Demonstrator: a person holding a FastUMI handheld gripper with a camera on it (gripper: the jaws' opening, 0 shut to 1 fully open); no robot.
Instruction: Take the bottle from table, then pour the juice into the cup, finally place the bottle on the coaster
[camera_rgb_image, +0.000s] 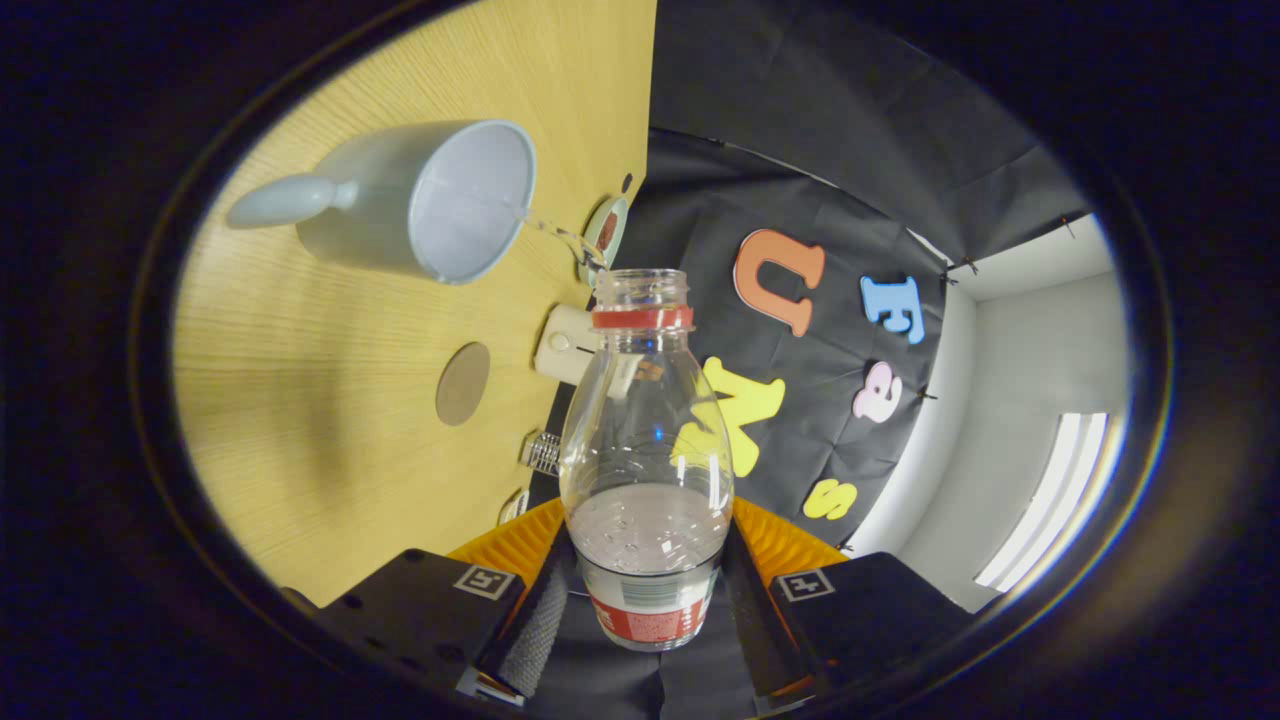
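My gripper (645, 600) is shut on a clear plastic bottle (645, 440), both fingers pressing its labelled base. The bottle is uncapped, has a red neck ring and is tipped over toward the table, with some clear liquid left near its base. A thin stream (555, 232) leaves the bottle's mouth and falls into a pale blue cup (430, 200) with a handle, standing on the wooden table (330, 420) beyond the fingers. A round brown coaster (463, 383) lies flat on the table, between the cup and the gripper.
Along the table's far edge sit a small white box (565, 345), a small round dish (603, 232) and a ribbed clear object (541, 452). Black cloth forms the booth wall behind the table, with a white wall and a ceiling light beyond.
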